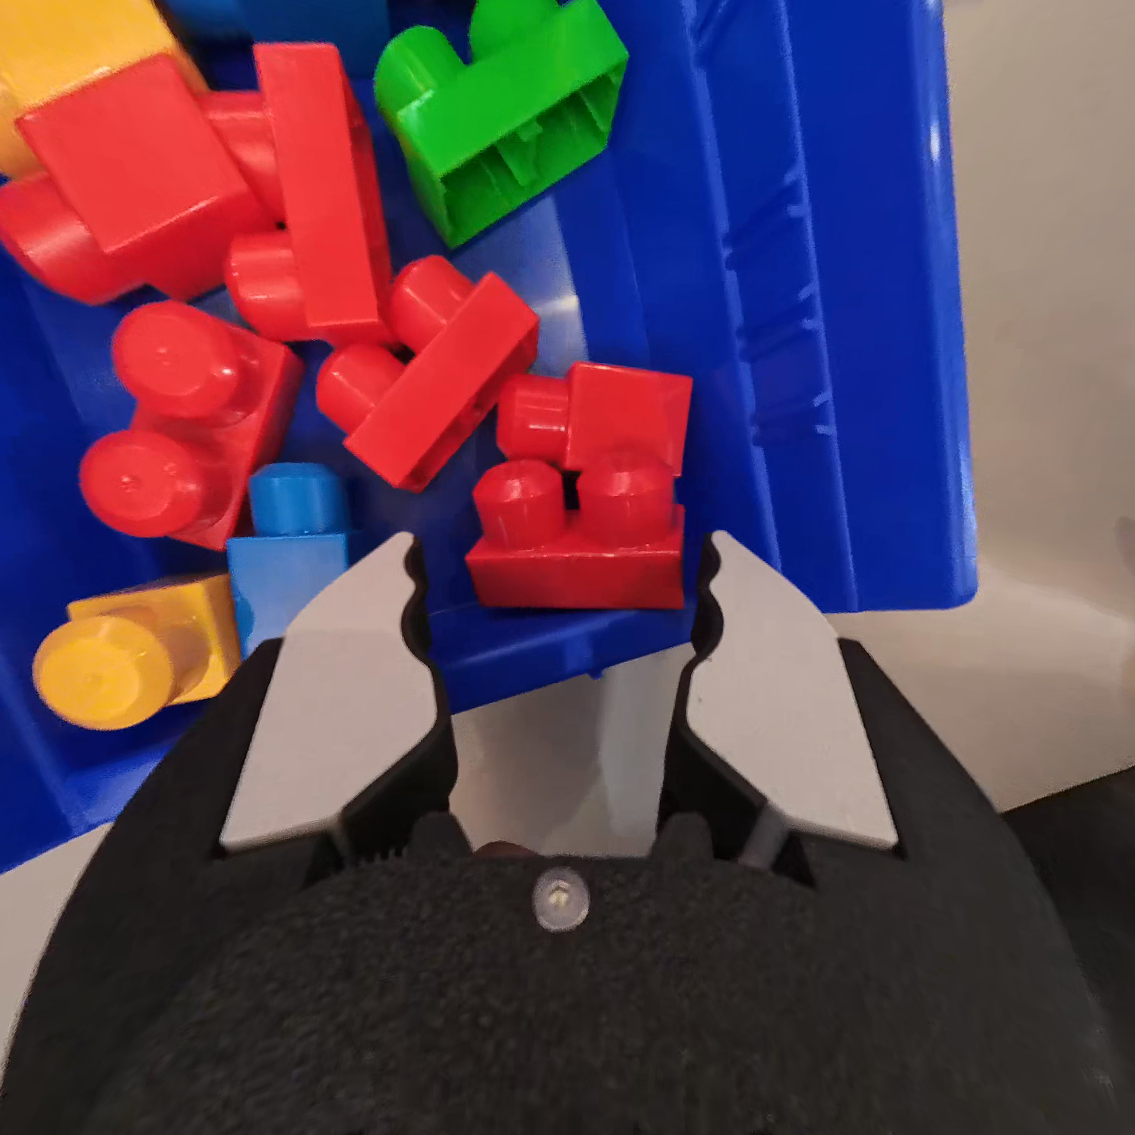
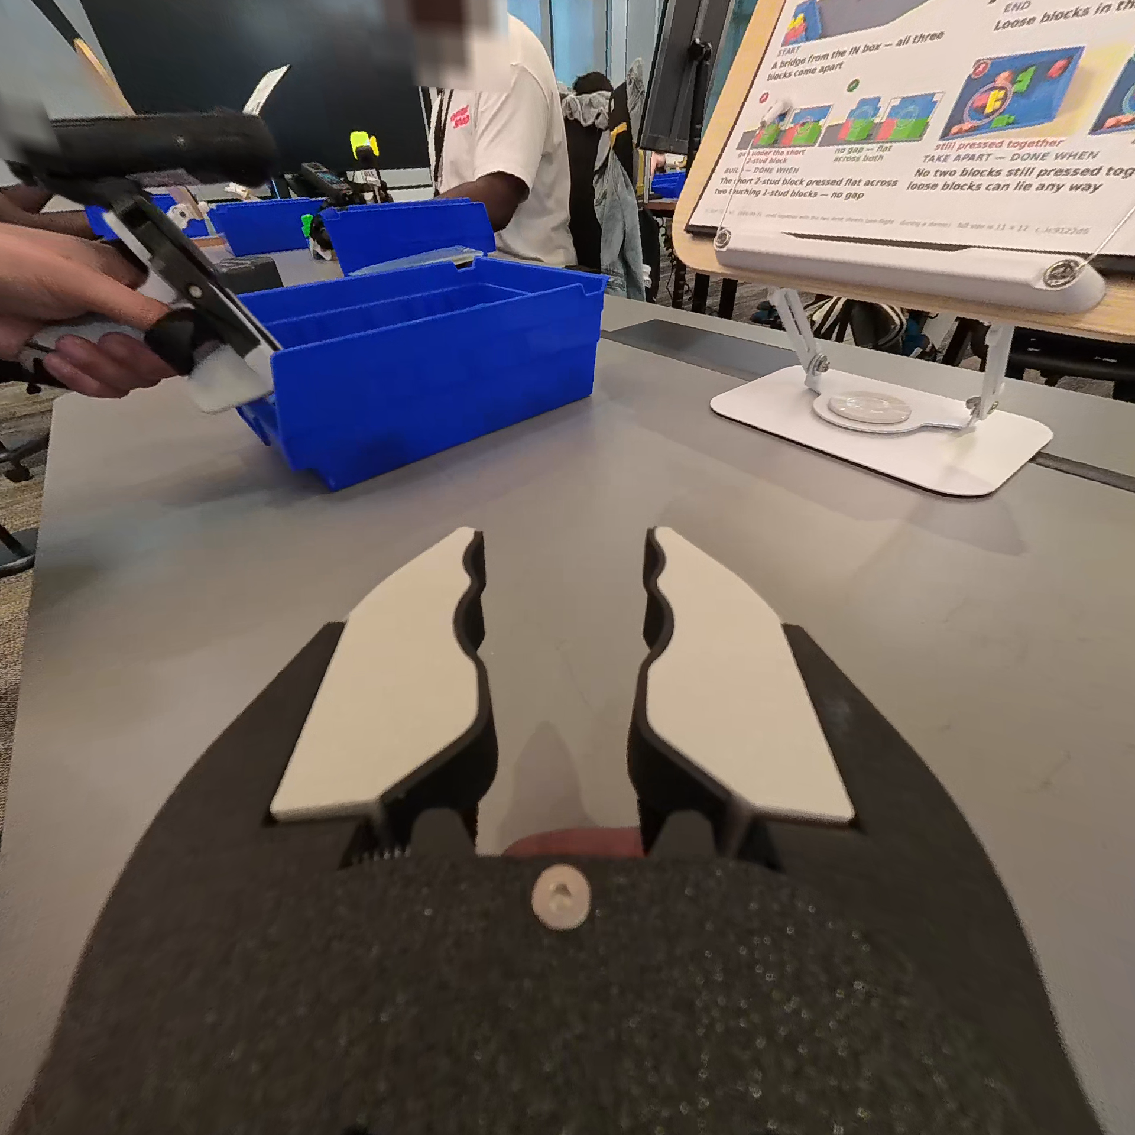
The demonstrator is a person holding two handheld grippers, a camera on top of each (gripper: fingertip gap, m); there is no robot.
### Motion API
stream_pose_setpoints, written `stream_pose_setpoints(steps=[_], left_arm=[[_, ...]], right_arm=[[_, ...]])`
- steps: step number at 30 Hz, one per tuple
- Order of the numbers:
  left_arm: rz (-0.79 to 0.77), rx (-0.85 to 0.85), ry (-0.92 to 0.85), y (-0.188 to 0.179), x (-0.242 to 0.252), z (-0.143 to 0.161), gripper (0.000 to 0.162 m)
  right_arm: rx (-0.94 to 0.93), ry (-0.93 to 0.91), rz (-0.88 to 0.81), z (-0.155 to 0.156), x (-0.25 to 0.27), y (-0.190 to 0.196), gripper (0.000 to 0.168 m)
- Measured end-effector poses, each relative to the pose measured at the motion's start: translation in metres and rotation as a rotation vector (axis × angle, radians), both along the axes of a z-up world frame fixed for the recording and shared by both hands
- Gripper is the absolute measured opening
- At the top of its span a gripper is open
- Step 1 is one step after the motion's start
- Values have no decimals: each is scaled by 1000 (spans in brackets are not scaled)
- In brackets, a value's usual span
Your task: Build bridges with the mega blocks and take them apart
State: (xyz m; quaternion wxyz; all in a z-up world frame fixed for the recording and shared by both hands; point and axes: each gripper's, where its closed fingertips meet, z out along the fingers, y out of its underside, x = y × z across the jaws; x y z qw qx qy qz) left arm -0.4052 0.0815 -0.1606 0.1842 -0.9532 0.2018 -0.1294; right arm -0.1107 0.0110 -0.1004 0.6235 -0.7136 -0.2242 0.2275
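Note:
In the left wrist view a blue bin (image 1: 829,307) holds several loose mega blocks: red ones, a green block (image 1: 503,123), a blue block (image 1: 288,540) and yellow blocks (image 1: 135,651). My left gripper (image 1: 562,546) is open and empty over the bin's near rim, with a red two-stud block (image 1: 577,553) just ahead between its tips. My right gripper (image 2: 562,540) is open and empty, low over the grey table (image 2: 675,540). The right wrist view shows the blue bin (image 2: 430,374) from outside, with the left gripper (image 2: 209,344), held by a hand, at its left end.
A white stand (image 2: 884,430) holding an instruction sheet (image 2: 921,123) stands at the table's right back. More blue bins (image 2: 405,233) and other people sit at tables behind. The table's left edge runs close to the bin.

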Motion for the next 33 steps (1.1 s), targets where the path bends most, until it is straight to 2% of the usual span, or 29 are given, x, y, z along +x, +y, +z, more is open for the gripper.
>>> stream_pose_setpoints(steps=[2, 3, 11, 13, 16, 19, 21, 24, 28, 33], left_arm=[[-43, -10, 44, -2, 4, -2, 77], [-64, -10, 67, -3, 5, -3, 64], [-52, 38, 106, 1, -2, 3, 63], [-25, 100, 103, 6, -9, 19, 63], [-52, 251, 104, 14, -8, 64, 63], [-244, 398, 88, 9, 34, 106, 63], [-365, 403, 78, 3, 73, 114, 63], [-492, 308, 102, 4, 130, 96, 63], [-662, 233, 156, 10, 206, 54, 63], [-766, 152, 285, 18, 261, -3, 63]], right_arm=[[-1, 2, 0, 0, 0, 0, 49], [-1, 3, 1, 0, 0, 0, 48], [3, 16, 1, 1, 1, -1, 48], [3, 16, 0, 1, 1, 0, 48], [0, 20, -5, 1, 2, 0, 48], [-8, 35, -9, 2, 4, 1, 48], [0, 51, -31, 4, 9, 3, 48], [35, 80, -64, 12, 18, 4, 48], [46, 70, -94, 13, 23, 5, 47], [68, 24, -106, 12, 25, 2, 45]])
